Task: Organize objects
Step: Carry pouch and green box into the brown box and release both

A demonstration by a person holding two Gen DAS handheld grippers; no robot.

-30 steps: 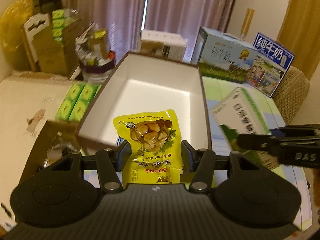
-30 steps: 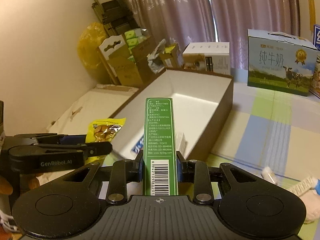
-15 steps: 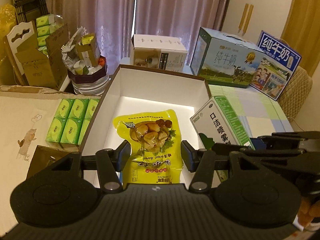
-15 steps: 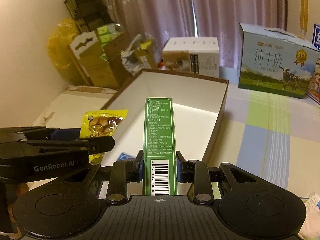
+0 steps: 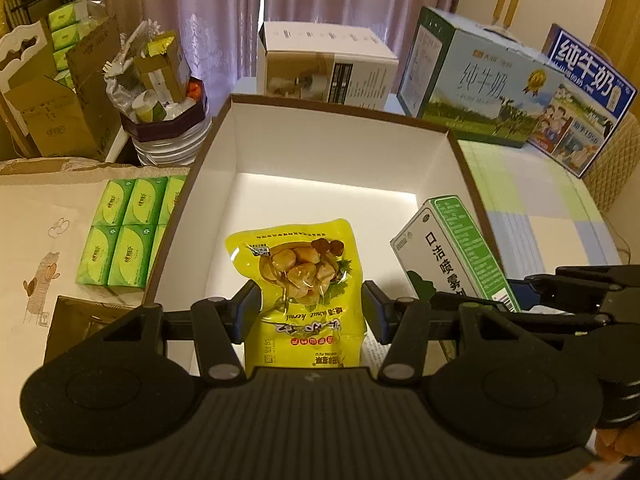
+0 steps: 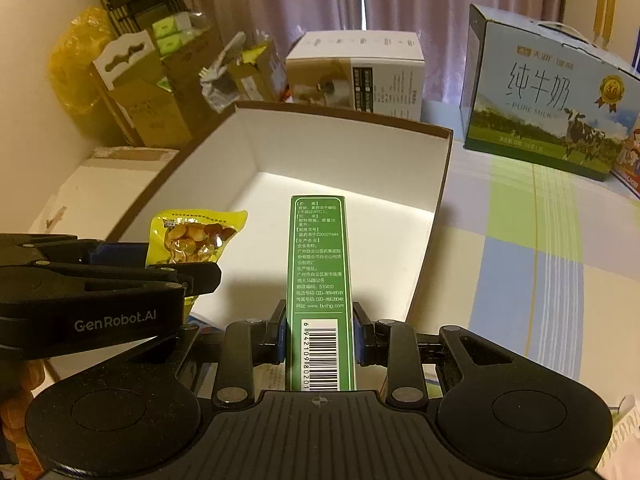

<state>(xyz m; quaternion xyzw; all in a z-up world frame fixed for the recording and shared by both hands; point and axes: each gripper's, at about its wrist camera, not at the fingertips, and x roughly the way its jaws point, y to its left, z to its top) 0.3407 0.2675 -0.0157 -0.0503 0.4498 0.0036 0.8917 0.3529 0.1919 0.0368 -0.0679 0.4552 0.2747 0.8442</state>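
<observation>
The left claw [image 5: 306, 306] grips a yellow pouch [image 5: 302, 280], the right claw [image 6: 319, 334] a green carton [image 6: 319, 280], both over the white box [image 5: 320, 152]; milk cartons [image 5: 480, 84] stand behind.

Yellow snack pouch [image 5: 304, 276] and green carton [image 6: 320, 280] – both above the white-lined box [image 5: 336, 148].

The lower end of the yellow snack pouch [image 5: 300, 280] is hidden behind the gripper body. The blue milk carton [image 5: 584, 92] is cut off by the picture's right edge.
</observation>
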